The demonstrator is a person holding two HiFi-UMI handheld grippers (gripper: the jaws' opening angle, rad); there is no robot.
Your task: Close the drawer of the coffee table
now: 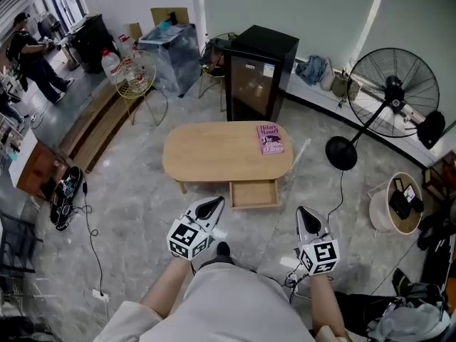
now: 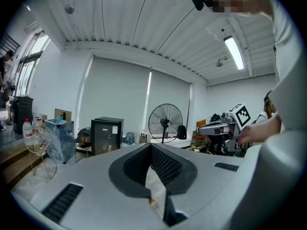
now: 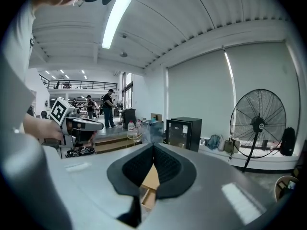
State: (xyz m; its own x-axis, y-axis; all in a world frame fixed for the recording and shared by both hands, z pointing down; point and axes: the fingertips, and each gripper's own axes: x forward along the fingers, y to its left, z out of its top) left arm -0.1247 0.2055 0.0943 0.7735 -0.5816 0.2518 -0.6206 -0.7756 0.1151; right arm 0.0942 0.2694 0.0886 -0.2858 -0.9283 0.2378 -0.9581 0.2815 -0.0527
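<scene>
Left gripper [image 1: 212, 205] and right gripper [image 1: 307, 218], jaws together and empty, hover near one coffee table [image 1: 206, 155], its single drawer [image 1: 254, 194] standing open; one book [image 1: 270, 140] lies on the tabletop.

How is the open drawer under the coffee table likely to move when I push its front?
The drawer looks like stiff wood and seems empty, so it probably slides in easily. It is wide, so an off-centre push may skew it. The table looks light, so it might shift too.
</scene>
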